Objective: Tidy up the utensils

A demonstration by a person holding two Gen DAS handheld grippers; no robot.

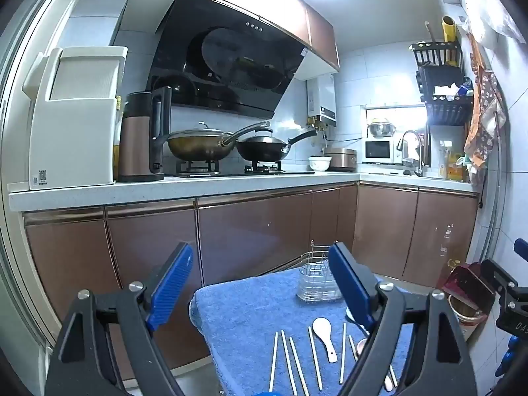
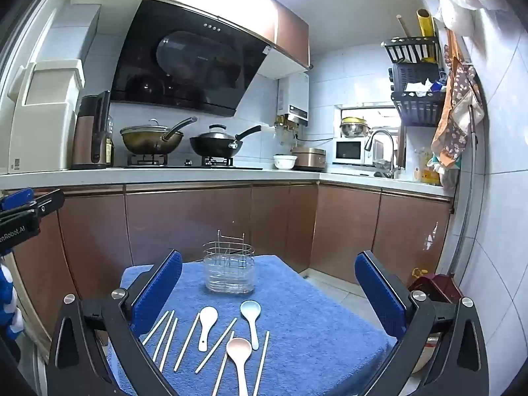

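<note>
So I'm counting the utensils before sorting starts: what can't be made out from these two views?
- Left wrist view: the left gripper finger hides part of the utensil holder, most of the pink spoon and nearly all of another spoon.
- Both views: the bottom edge cuts off the chopsticks, so lengths and pairing are unclear.
- Right wrist view: the holder's inner compartments are too small to read.

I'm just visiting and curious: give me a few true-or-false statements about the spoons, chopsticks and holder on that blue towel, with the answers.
1. Three spoons lie on the blue towel. True: white spoon, pale blue spoon, pink spoon.
2. The wire holder already holds chopsticks. False: it is empty; the chopsticks lie on the towel.
3. The right gripper grips a spoon. False: it is open, holding nothing.
4. The left gripper is open. True.
</note>
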